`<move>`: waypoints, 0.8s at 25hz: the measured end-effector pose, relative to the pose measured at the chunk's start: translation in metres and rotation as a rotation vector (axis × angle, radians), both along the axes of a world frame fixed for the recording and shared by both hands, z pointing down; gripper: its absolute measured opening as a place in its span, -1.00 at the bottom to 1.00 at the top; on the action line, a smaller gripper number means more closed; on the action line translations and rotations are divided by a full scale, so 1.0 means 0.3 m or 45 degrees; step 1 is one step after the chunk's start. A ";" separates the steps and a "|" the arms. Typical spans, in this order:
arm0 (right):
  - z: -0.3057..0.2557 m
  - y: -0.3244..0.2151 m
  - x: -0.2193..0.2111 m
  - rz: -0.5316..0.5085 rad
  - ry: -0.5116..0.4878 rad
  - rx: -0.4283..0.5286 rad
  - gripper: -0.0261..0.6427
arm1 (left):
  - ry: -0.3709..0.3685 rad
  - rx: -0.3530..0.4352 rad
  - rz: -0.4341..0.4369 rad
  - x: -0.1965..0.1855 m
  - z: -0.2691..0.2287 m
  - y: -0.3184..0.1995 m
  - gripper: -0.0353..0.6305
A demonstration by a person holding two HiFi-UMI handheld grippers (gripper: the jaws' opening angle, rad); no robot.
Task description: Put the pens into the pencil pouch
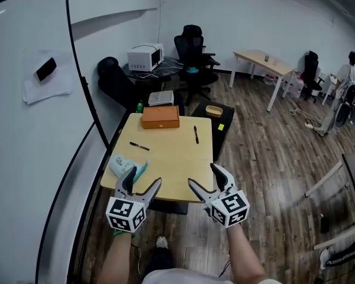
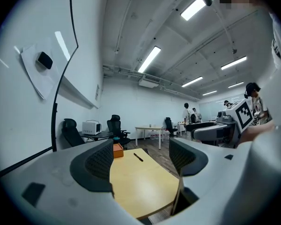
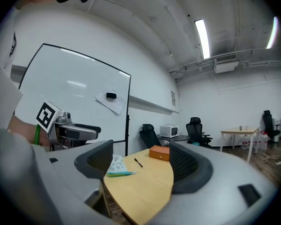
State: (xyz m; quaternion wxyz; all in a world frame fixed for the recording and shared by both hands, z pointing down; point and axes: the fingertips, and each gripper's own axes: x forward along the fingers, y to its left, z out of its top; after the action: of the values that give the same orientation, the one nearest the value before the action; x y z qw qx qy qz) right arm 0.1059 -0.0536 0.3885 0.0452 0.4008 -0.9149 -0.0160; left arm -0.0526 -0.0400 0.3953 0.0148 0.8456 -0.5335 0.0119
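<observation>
Pens lie well apart on the surface [image 1: 174, 158]: the left pen [image 1: 139, 146] near the pencil pouch [image 1: 123, 165], the right pen [image 1: 196, 134] farther off. Your left hand-held gripper [image 1: 144, 179] and right hand-held gripper [image 1: 202, 175] are spread wide, holding nothing. Go low and pinch one pen at its middle.

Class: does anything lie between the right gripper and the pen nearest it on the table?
Nothing visible does. Only bare table separates the open right gripper from that pen; the orange box sits farther back, off that line.
</observation>
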 end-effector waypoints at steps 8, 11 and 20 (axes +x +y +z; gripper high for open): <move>-0.002 -0.324 -0.118 0.104 0.012 -0.032 0.14 | -0.010 -0.003 0.089 -0.135 -0.020 -0.352 0.14; -0.003 -0.424 -0.159 0.134 0.014 -0.036 0.14 | -0.008 -0.002 0.118 -0.178 -0.021 -0.453 0.14; 0.020 -0.612 -0.228 0.131 0.039 -0.060 0.14 | -0.012 -0.006 0.111 -0.255 -0.010 -0.613 0.14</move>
State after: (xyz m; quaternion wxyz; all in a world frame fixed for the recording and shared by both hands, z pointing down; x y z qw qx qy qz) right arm 0.0375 -0.2371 0.3946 0.0693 0.4458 -0.8925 0.0020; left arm -0.1289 -0.2240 0.3924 0.0139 0.8680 -0.4961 0.0179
